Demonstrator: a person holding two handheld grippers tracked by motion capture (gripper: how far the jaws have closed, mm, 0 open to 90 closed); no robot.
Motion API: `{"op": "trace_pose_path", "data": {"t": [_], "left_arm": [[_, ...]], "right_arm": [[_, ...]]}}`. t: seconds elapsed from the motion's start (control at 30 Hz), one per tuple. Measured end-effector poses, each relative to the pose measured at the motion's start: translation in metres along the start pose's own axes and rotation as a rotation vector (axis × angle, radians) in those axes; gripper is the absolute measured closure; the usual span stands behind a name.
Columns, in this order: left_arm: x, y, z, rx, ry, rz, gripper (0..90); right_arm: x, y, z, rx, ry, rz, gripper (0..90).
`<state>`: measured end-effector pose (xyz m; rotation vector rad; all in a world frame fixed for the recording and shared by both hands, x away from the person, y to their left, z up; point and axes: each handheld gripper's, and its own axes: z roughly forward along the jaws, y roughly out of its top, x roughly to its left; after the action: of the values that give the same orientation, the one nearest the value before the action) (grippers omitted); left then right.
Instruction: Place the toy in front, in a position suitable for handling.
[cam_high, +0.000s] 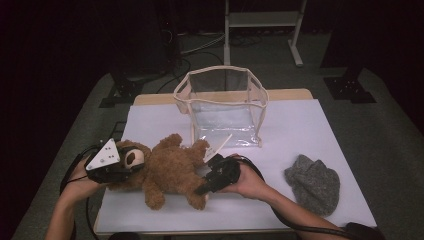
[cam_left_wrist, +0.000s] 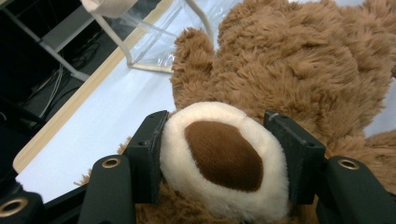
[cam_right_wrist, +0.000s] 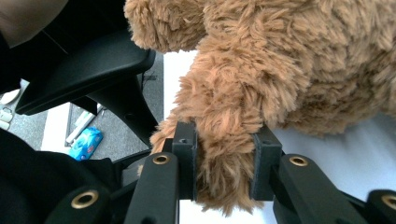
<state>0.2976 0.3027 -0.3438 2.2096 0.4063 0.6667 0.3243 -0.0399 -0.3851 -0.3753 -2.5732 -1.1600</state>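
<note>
A brown teddy bear (cam_high: 170, 170) lies on its back on the white-covered table (cam_high: 300, 130), head to the left. My left gripper (cam_high: 131, 165) is shut on its cream muzzle (cam_left_wrist: 224, 158), one jaw pressed against each side of it. The brown nose faces the left gripper view. My right gripper (cam_high: 202, 189) is shut on one of the bear's legs (cam_right_wrist: 226, 140), with fur bulging between its jaws. A hand holds each gripper from the near edge of the table.
A clear plastic bag with cream trim (cam_high: 225, 100) stands open-topped behind the bear. A grey knitted hat (cam_high: 312, 182) lies at the right front. Beside the table are a black chair (cam_right_wrist: 88, 60) and a blue packet on the floor (cam_right_wrist: 86, 142).
</note>
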Motion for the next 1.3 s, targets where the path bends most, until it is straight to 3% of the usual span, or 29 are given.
{"op": "trace_pose_path", "data": {"t": [0.43, 0.7, 0.93, 1.1, 1.3], "left_arm": [[-0.007, 0.024, 0.001, -0.087, -0.032, 0.03, 43.4], [-0.018, 0.047, 0.017, -0.136, -0.062, 0.065, 43.4], [-0.031, 0.076, 0.048, -0.174, -0.106, 0.093, 43.4], [-0.045, 0.1, 0.076, -0.199, -0.133, 0.12, 43.4], [-0.061, 0.124, 0.109, -0.191, -0.179, 0.145, 43.4]], "right_arm": [[0.019, -0.002, -0.036, 0.003, -0.038, -0.026, 69.4], [0.034, -0.016, -0.066, 0.024, -0.095, -0.034, 69.4], [0.042, -0.039, -0.1, 0.035, -0.158, -0.027, 69.4], [0.045, -0.065, -0.126, 0.038, -0.206, 0.016, 69.4], [0.044, -0.101, -0.155, 0.025, -0.255, 0.066, 69.3]]}}
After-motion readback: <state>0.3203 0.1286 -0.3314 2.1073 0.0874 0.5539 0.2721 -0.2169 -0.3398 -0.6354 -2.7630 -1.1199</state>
